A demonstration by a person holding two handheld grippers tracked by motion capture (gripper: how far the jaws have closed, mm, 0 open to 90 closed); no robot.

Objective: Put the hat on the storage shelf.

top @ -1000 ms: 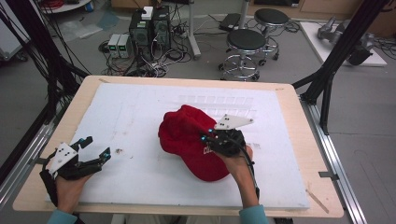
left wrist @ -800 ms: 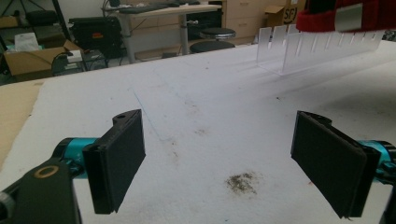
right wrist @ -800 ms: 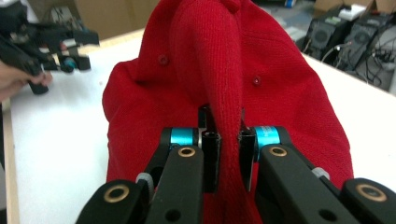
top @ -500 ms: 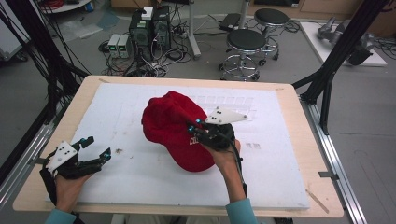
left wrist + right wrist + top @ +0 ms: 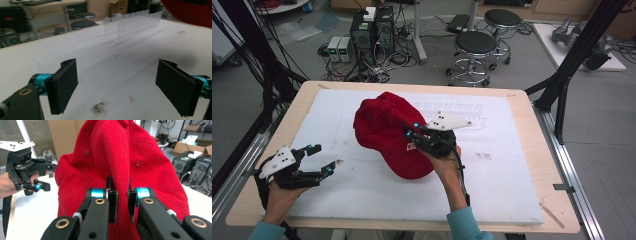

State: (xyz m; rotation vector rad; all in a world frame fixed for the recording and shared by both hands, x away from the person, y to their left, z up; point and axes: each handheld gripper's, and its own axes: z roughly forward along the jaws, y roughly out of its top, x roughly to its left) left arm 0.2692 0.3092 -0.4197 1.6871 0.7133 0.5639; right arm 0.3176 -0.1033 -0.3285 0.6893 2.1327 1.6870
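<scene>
The red cap point(image 5: 387, 132) has shifted left toward the table's point(image 5: 517, 107) middle since a second ago, a fold pinched in the right hand-held gripper point(image 5: 413, 134). The left hand-held gripper point(image 5: 323, 159) waits wide open near the front-left corner, nothing between them.

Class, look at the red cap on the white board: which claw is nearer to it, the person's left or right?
Right. The right claw pinches a fold of the red cap; the left claw stands open and apart, near the board's left edge.
</scene>
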